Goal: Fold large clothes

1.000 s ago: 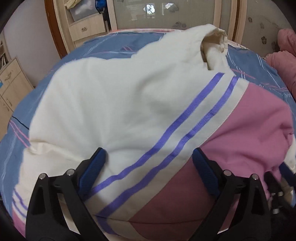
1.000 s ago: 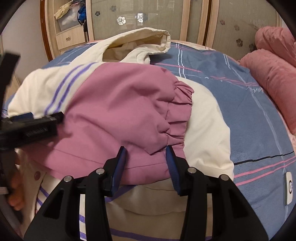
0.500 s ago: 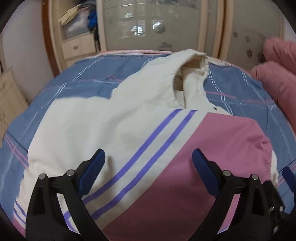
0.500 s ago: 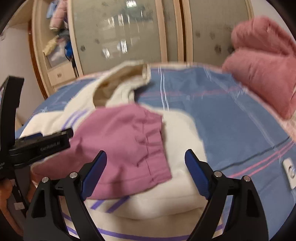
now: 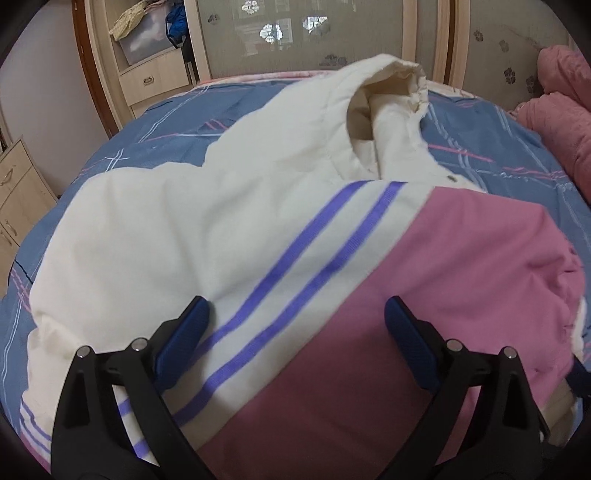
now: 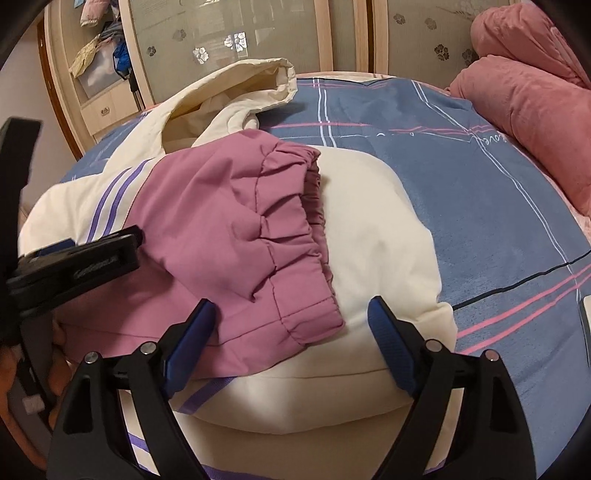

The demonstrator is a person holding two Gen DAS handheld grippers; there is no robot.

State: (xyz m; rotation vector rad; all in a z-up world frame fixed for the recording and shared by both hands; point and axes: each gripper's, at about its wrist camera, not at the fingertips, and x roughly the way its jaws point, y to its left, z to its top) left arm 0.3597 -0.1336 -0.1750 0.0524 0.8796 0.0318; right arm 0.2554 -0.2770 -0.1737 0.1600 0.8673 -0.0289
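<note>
A cream padded hooded jacket (image 5: 177, 236) with two purple stripes and a pink sleeve (image 5: 461, 266) lies on the bed, its hood (image 5: 388, 96) toward the far side. The pink sleeve (image 6: 236, 236) is folded across the cream body (image 6: 373, 236), its gathered cuff (image 6: 306, 236) on top. My left gripper (image 5: 295, 321) hovers open above the striped part, nothing between its blue pads. My right gripper (image 6: 291, 321) stands open just short of the cuff end, holding nothing. The left gripper's black body (image 6: 74, 266) shows at the left of the right wrist view.
The bed has a blue plaid sheet (image 6: 480, 192). Pink rolled bedding (image 6: 524, 110) lies at the far right. Beyond the bed stand wardrobe doors (image 5: 295, 33) and a shelf unit with drawers (image 5: 147, 66); a low cabinet (image 5: 14, 195) is at the left.
My right gripper has let go of the pink sleeve and opened wide; the sleeve now rests on the cream body. Both grippers have pulled back slightly from the jacket.
</note>
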